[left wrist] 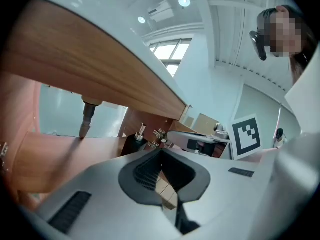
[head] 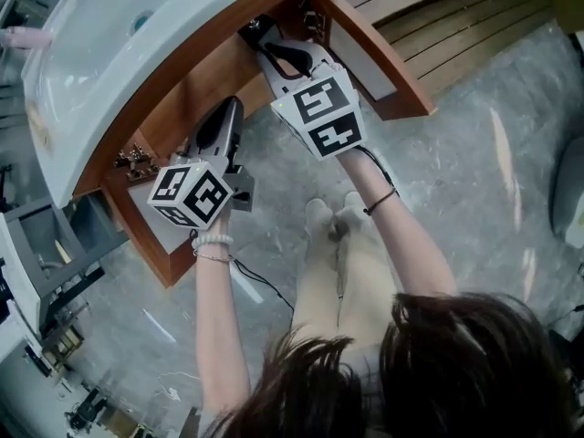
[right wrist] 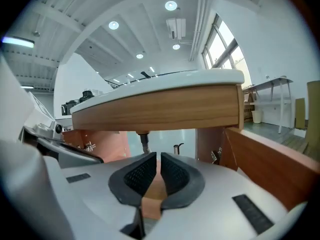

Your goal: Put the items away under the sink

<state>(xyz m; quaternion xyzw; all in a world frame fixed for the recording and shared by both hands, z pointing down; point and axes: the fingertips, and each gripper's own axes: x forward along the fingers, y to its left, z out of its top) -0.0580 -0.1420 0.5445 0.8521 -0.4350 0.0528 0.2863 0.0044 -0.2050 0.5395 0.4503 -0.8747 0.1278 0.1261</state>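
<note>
I count two grippers. The left gripper [left wrist: 161, 153] has its jaws closed tip to tip with nothing between them. The right gripper [right wrist: 157, 159] is likewise closed and empty.

The head view shows one sink [head: 109, 53] at upper left and two open cabinet doors [head: 383, 73], one at upper right and one at lower left.

The gripper views add what the head view hides: one drain pipe [right wrist: 144, 141] and one dark pump bottle [left wrist: 134, 143], standing inside the cabinet under the sink, beyond the jaws.
</note>
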